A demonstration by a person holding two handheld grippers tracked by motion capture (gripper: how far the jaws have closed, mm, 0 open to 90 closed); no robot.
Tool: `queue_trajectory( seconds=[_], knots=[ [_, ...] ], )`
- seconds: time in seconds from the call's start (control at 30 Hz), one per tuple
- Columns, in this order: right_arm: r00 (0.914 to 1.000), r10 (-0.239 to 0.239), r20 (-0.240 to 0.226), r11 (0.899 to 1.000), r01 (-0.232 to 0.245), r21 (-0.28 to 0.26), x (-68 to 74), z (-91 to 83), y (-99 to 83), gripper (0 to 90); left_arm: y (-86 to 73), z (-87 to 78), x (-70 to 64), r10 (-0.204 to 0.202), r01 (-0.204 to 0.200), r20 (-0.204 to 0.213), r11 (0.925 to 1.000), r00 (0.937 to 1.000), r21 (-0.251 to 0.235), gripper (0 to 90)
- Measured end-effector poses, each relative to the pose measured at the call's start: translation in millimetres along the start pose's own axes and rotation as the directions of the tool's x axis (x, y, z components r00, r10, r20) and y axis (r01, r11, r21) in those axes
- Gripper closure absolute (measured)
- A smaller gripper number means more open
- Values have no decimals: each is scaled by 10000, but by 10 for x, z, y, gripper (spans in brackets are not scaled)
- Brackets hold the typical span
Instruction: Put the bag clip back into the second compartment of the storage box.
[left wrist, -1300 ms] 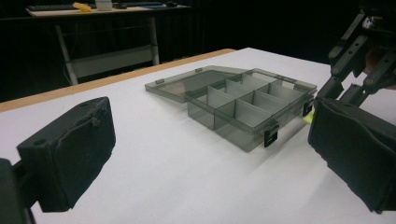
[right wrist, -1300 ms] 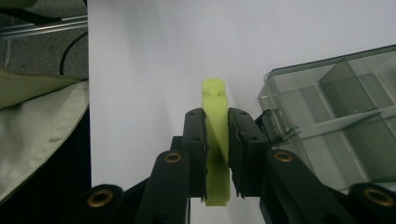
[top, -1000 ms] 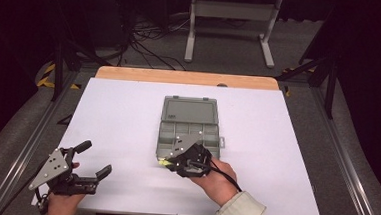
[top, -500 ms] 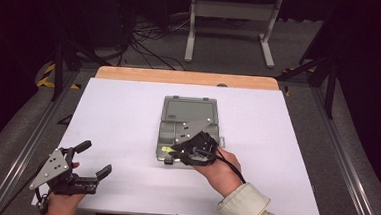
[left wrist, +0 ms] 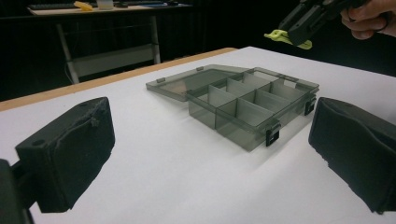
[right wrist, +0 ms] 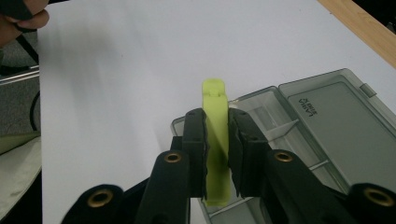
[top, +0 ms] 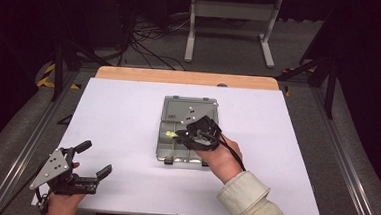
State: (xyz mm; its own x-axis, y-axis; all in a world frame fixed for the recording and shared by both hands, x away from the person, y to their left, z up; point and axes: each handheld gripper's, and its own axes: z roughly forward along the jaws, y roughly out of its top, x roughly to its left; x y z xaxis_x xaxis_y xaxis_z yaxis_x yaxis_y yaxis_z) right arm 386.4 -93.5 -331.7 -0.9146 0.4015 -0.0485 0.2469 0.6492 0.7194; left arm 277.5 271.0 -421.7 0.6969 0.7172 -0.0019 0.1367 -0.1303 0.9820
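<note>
— Clip point(right wrist: 217, 144), yellow-green, where is it?

— Pinched between the jaws of my right gripper point(top: 184, 135), held edge-on. In the right gripper view one end pokes out past the pads and the other hangs below them. In the left gripper view the clip point(left wrist: 284, 38) shows up in the air above the box.

— And the box?

— The grey compartment box point(top: 186, 137) sits near the middle of the tabletop point(top: 122, 118), a little toward the far edge. Its lid point(top: 191, 107) is laid flat open on the far side. The dividers point(left wrist: 247, 100) split it into several cells, and two dark latches point(left wrist: 272, 136) sit on its front wall.

— Which cell is the clip over?

— In the high view my right gripper hovers over the left half of the tray, and the clip point(top: 171, 134) is above its left-hand cells. Exactly which one, I cannot tell.

— Your other hand?

— My left gripper point(top: 92, 159) rests near the near-left corner of the tabletop, well apart from the box. Its jaws are spread wide with nothing between them. My left hand point(top: 60, 202) grips it from the near edge. My right hand point(top: 220, 159) reaches in from the near side, the sleeve point(top: 252, 206) behind it.
</note>
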Motion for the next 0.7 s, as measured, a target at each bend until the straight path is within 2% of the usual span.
queue_trajectory(
  seconds=[0.37, 0.7],
  knots=[
    [9988, 402, 289, 9991, -399, -105, -234, 65, 99, 781, 1, -1, 1, 19, -19, 24, 10000, 10000, 68, 8],
    [9961, 662, 575, 9978, -665, 19, -402, 225, 122, 781, -4, 7, -1, -33, 33, 35, 10000, 10000, 55, 8]
  ],
)
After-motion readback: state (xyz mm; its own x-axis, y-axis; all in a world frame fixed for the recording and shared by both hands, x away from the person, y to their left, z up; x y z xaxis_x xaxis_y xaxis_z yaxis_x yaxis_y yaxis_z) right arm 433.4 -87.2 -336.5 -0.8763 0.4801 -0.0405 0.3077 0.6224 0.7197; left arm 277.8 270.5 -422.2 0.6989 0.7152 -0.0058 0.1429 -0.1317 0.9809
